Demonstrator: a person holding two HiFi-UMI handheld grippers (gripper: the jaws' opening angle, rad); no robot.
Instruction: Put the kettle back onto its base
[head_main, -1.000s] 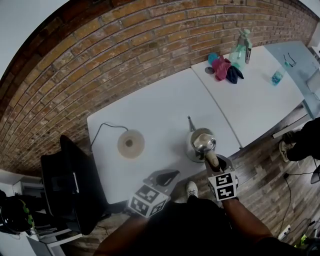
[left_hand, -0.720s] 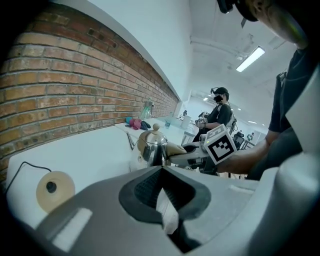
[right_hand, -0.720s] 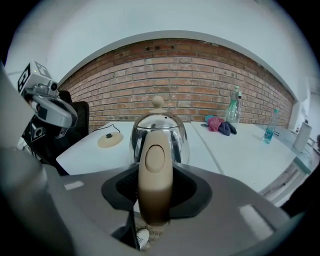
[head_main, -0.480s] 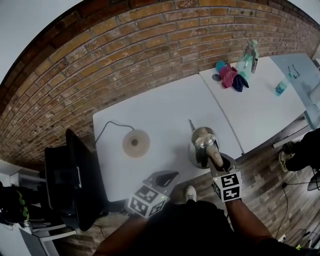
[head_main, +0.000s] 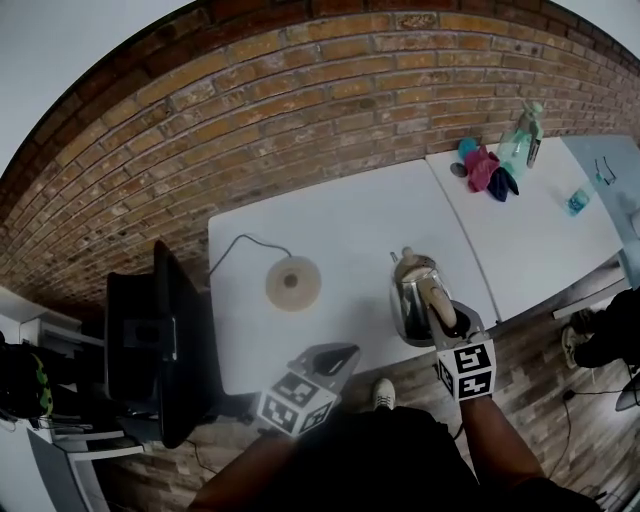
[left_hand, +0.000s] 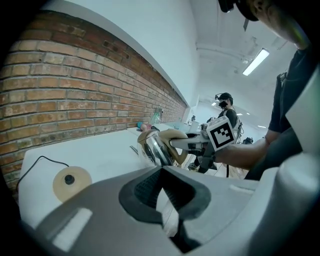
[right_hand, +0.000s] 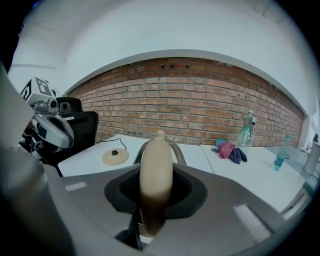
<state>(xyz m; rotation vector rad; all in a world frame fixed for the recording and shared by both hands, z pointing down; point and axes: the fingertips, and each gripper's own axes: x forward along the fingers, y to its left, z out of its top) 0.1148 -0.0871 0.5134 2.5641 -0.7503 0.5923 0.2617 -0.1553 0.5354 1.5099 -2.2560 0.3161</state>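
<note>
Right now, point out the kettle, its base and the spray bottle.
kettle (head_main: 411, 306), head view, on its shiny steel body.
base (head_main: 293, 283), head view, on the disc's centre.
spray bottle (head_main: 518, 150), head view, on its green body.

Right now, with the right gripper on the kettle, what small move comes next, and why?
Probably carry the kettle left toward the base. The right gripper is shut on the handle, and the round base sits bare on the same table, to the kettle's left and apart from it.
</note>
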